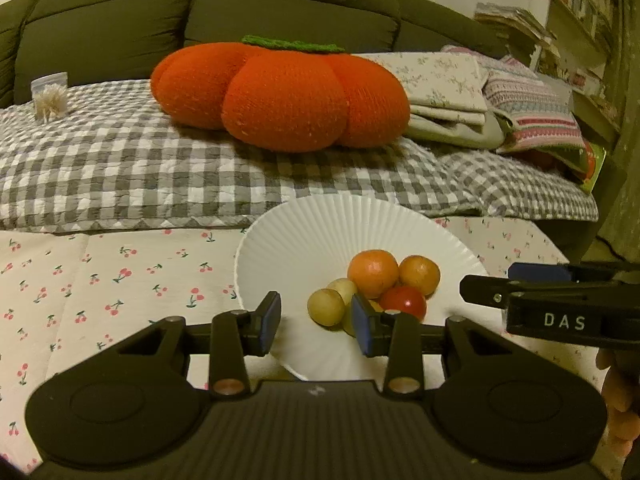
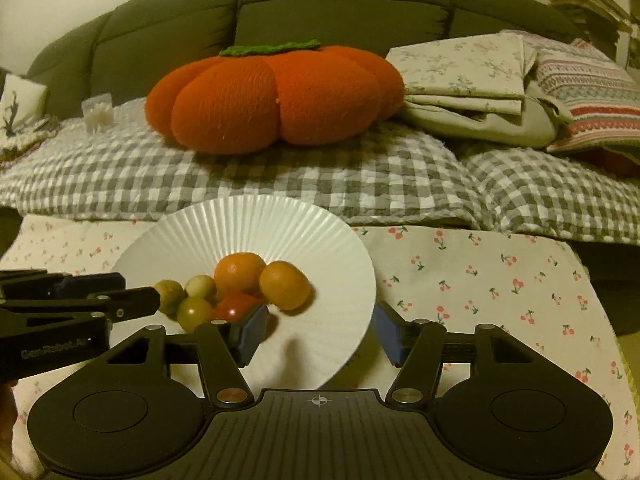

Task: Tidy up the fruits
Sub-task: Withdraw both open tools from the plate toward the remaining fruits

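A white fluted plate [image 1: 320, 232] [image 2: 256, 220] lies on a cherry-print cloth and holds a small heap of fruit. In the heap are two orange fruits [image 1: 373, 272] [image 1: 419, 274] [image 2: 239, 272], a red tomato [image 1: 403, 302] [image 2: 236, 306] and several yellow-green grapes [image 1: 326, 306] [image 2: 195, 312]. My left gripper [image 1: 316, 322] hangs open over the plate's near side. Its right pad hides part of one grape, and nothing is pressed between the pads. My right gripper [image 2: 319, 332] is open and straddles the plate's near right rim, with its left pad beside the tomato. Each gripper shows at the edge of the other's view.
Behind the plate, a grey-checked blanket [image 1: 120, 168] covers a raised seat. On it lie a large orange pumpkin cushion [image 1: 280, 92] and folded linens [image 1: 460, 92]. A dark green sofa back [image 1: 120, 12] stands behind. A person's fingers [image 1: 618, 400] show at the right edge.
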`<state>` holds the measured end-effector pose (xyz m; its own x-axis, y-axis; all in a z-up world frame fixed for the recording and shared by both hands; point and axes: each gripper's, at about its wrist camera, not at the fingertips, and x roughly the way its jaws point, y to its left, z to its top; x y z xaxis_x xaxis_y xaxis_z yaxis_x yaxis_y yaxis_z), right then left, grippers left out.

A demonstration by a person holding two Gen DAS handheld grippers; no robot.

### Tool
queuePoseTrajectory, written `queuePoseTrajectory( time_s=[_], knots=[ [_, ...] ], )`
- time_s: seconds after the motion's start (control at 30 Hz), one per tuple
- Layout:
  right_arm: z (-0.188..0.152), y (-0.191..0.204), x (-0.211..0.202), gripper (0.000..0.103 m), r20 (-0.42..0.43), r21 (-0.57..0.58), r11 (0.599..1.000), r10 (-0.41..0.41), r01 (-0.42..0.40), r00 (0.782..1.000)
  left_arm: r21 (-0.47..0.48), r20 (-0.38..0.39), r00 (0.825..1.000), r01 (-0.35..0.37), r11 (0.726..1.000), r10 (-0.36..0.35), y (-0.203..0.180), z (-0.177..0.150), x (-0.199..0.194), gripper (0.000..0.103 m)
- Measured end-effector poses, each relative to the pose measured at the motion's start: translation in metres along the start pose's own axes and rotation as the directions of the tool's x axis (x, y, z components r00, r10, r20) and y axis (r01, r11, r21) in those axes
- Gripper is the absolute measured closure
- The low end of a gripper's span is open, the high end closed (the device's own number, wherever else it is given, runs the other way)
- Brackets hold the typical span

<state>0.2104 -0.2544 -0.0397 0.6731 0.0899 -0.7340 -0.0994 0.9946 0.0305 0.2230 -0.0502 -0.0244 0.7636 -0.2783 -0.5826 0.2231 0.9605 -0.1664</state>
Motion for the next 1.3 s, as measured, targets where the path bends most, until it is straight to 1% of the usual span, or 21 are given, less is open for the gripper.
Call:
queuePoseTrajectory(
  time_s=[0.1, 0.23, 0.37, 0.5, 0.6, 0.63, 0.67, 0.73, 0.83, 0.93, 0.97, 1.0, 1.17, 1.3],
  knots=[
    [0.002, -0.001, -0.007, 0.044, 0.002, 0.034, 0.999, 0.014, -0.014, 1.0, -0.014, -0.001, 1.0, -0.002, 1.0, 0.002, 0.0, -0.001, -0.009, 0.063],
    [0.003, 0.002, -0.016, 0.044, 0.002, 0.057, 0.998, 0.032, -0.032, 0.999, -0.005, -0.009, 1.0, -0.027, 1.0, 0.027, -0.002, -0.004, -0.021, 0.06],
    [0.003, 0.006, -0.025, 0.044, -0.002, 0.084, 0.995, 0.051, -0.051, 0.999, -0.029, -0.018, 0.999, -0.048, 0.998, 0.047, 0.001, -0.008, -0.033, 0.056],
    [0.001, 0.008, -0.034, 0.044, -0.016, 0.128, 0.989, 0.079, -0.076, 0.997, -0.032, -0.026, 0.997, -0.077, 0.997, 0.076, 0.002, -0.011, -0.042, 0.046],
    [-0.002, 0.01, -0.041, 0.044, -0.027, 0.151, 0.985, 0.091, -0.086, 0.996, -0.037, -0.034, 0.995, -0.09, 0.995, 0.089, 0.003, -0.012, -0.049, 0.042],
    [-0.004, 0.011, -0.044, 0.041, -0.03, 0.159, 0.983, 0.097, -0.092, 0.995, -0.043, -0.036, 0.995, -0.093, 0.995, 0.091, 0.003, -0.013, -0.052, 0.039],
    [-0.005, 0.012, -0.046, 0.04, -0.034, 0.165, 0.982, 0.103, -0.096, 0.994, -0.049, -0.035, 0.995, -0.092, 0.995, 0.091, 0.004, -0.013, -0.055, 0.038],
    [-0.008, 0.016, -0.051, 0.039, -0.05, 0.173, 0.98, 0.109, -0.099, 0.993, -0.054, -0.03, 0.996, -0.087, 0.995, 0.086, 0.005, -0.014, -0.063, 0.031],
    [-0.012, 0.021, -0.058, 0.03, -0.066, 0.181, 0.977, 0.124, -0.11, 0.99, -0.053, -0.019, 0.995, -0.098, 0.994, 0.097, 0.005, -0.015, -0.074, 0.026],
    [-0.014, 0.027, -0.064, 0.025, -0.071, 0.182, 0.975, 0.144, -0.129, 0.987, -0.049, -0.015, 0.994, -0.106, 0.993, 0.105, 0.007, -0.018, -0.083, 0.022],
    [-0.014, 0.028, -0.065, 0.022, -0.071, 0.187, 0.973, 0.148, -0.133, 0.986, -0.049, -0.015, 0.994, -0.108, 0.993, 0.108, 0.008, -0.019, -0.085, 0.021],
    [-0.014, 0.03, -0.067, 0.021, -0.07, 0.191, 0.972, 0.154, -0.138, 0.986, -0.05, -0.018, 0.993, -0.114, 0.992, 0.113, 0.009, -0.021, -0.088, 0.02],
    [-0.018, 0.034, -0.073, 0.017, -0.075, 0.209, 0.966, 0.17, -0.151, 0.983, -0.056, -0.034, 0.991, -0.13, 0.99, 0.128, 0.014, -0.028, -0.097, 0.018],
    [-0.022, 0.034, -0.078, 0.017, -0.076, 0.235, 0.96, 0.177, -0.155, 0.981, -0.071, -0.037, 0.991, -0.131, 0.989, 0.128, 0.017, -0.033, -0.103, 0.015]
  ],
)
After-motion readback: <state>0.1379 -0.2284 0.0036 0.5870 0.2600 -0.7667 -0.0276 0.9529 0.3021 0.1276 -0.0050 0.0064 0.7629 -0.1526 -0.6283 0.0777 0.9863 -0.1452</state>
